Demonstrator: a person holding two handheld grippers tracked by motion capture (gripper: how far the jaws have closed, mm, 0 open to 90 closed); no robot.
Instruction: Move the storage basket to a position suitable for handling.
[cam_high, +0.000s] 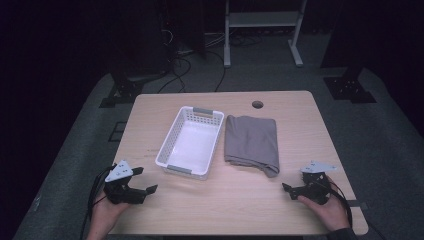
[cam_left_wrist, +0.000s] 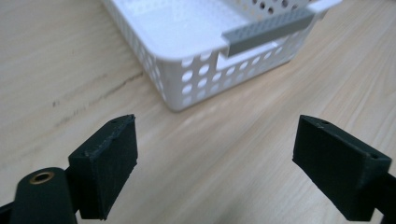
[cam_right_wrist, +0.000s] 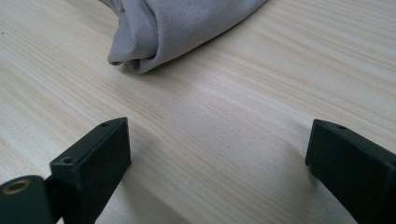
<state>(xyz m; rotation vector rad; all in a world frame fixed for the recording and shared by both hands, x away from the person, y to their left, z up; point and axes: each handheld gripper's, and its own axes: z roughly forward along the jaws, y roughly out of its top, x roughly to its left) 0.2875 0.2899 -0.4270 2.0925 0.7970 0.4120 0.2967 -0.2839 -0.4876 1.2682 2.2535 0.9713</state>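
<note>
On the worktop (cam_high: 235, 200), the left tool (cam_high: 145, 182) sits at about 7 o'clock, held low in the person's left hand (cam_high: 105, 212), jaws spread wide with nothing between them. In the left gripper view that tool (cam_left_wrist: 215, 154) looks at the near corner of the basket (cam_left_wrist: 196, 79), which stands apart from it.

The basket (cam_high: 170, 145) is white, perforated plastic with grey handles at its two short ends, and lies just left of centre, empty. It looks light and stiff; a rim or handle would give a firm hold.

Just beside it on the right, at about 1 o'clock from centre, lies the cloth (cam_high: 252, 142), grey and folded into a rough rectangle, one corner drooping toward the person. It is soft and limp, likely light, and would sag and unfold if lifted by a single layer. The best hold is probably on the thick folded corner nearest the person, pinching all layers together.

The right tool (cam_high: 295, 182) rests at 5 o'clock in the right hand (cam_high: 327, 210), jaws spread and empty. In the right gripper view this tool (cam_right_wrist: 217, 154) faces that near cloth (cam_right_wrist: 177, 23) corner, not yet touching.
</note>
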